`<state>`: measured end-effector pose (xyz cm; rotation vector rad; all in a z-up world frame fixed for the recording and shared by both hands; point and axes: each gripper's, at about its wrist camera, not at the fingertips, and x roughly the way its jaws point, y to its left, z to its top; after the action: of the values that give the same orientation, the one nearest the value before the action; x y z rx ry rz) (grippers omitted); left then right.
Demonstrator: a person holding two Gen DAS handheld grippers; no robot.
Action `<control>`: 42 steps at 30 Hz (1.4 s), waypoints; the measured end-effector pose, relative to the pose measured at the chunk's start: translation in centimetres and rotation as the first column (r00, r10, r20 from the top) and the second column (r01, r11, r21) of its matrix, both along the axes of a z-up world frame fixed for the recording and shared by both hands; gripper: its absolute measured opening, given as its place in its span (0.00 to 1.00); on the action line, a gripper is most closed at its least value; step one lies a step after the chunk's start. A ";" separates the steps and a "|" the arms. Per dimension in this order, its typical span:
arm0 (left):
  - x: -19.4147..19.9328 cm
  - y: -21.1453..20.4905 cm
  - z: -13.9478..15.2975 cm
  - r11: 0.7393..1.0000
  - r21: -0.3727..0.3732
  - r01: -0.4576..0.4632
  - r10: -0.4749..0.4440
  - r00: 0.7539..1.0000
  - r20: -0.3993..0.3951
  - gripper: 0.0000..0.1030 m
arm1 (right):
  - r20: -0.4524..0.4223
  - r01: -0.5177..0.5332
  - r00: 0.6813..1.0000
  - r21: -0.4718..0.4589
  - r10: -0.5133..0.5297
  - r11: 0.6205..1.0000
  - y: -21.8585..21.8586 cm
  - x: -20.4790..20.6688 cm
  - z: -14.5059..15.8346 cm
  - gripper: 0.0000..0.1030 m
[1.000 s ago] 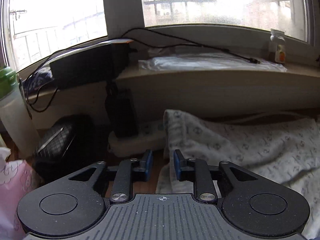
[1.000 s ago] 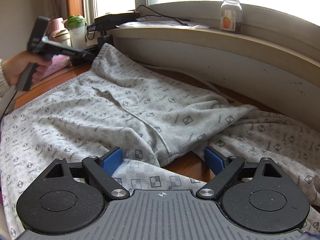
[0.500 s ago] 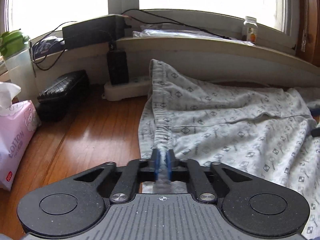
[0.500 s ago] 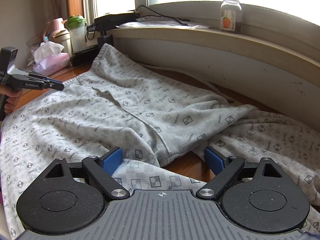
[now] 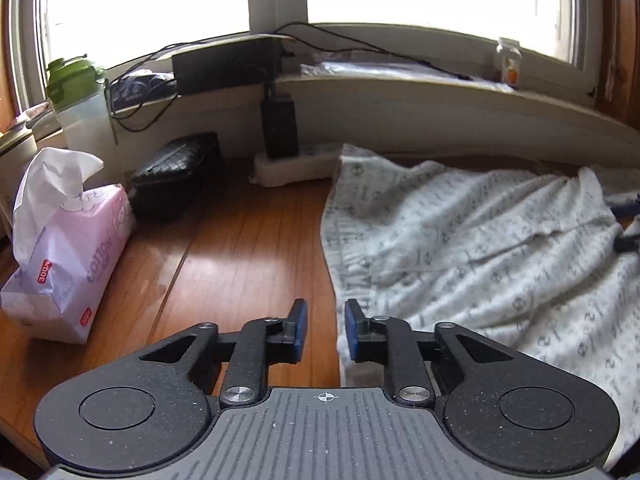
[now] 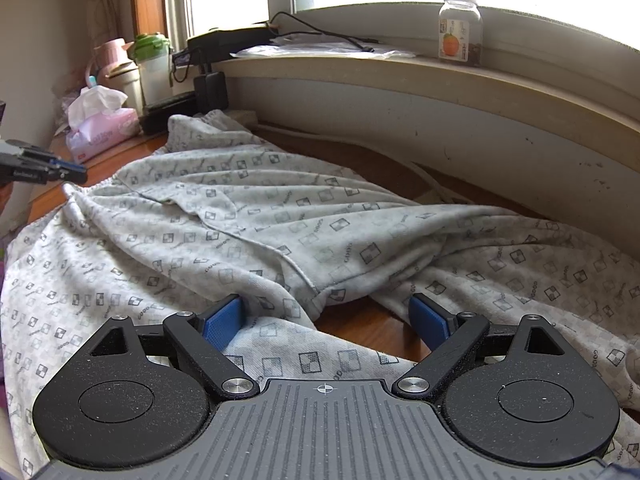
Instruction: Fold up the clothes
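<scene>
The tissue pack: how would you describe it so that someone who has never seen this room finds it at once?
Start at the window sill and go down to the wooden table, on the side away from the grey clothes. The tissue pack lies there, before a bottle with a green lid and beside a black case. It alone is soft and pink, a white tissue poking out.

Your right gripper (image 6: 326, 316) sat low over the grey patterned garment (image 6: 248, 232), its jaws spread wide with a fold of cloth and a strip of bare wooden table (image 6: 364, 320) between them. Your left gripper (image 6: 52, 168) hovered at the garment's far-left edge. A jar (image 6: 460, 28) stood on the windowsill (image 6: 400, 68).
</scene>
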<state>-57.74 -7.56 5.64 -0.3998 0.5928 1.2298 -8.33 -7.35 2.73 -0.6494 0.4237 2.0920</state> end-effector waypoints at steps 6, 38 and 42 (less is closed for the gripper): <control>2.7 5.7 1.4 0.999 0.048 0.008 -0.011 0.997 0.077 0.49 | 0.003 -0.001 1.000 0.001 0.001 1.000 -0.1 0.0 -0.1 0.86; 10.4 13.8 2.1 0.978 0.197 -0.073 0.067 0.997 0.035 0.60 | -0.022 0.008 1.000 0.001 -0.008 1.000 -0.1 1.0 0.1 0.86; 13.1 11.8 2.1 0.982 0.191 0.011 -0.025 0.997 0.070 0.72 | -0.118 0.055 0.992 0.039 -0.050 0.998 -0.6 3.4 1.0 0.86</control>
<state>-44.67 4.29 7.70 -0.2756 0.4118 1.2378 -4.94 -7.95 3.77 -0.4872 0.4567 2.0900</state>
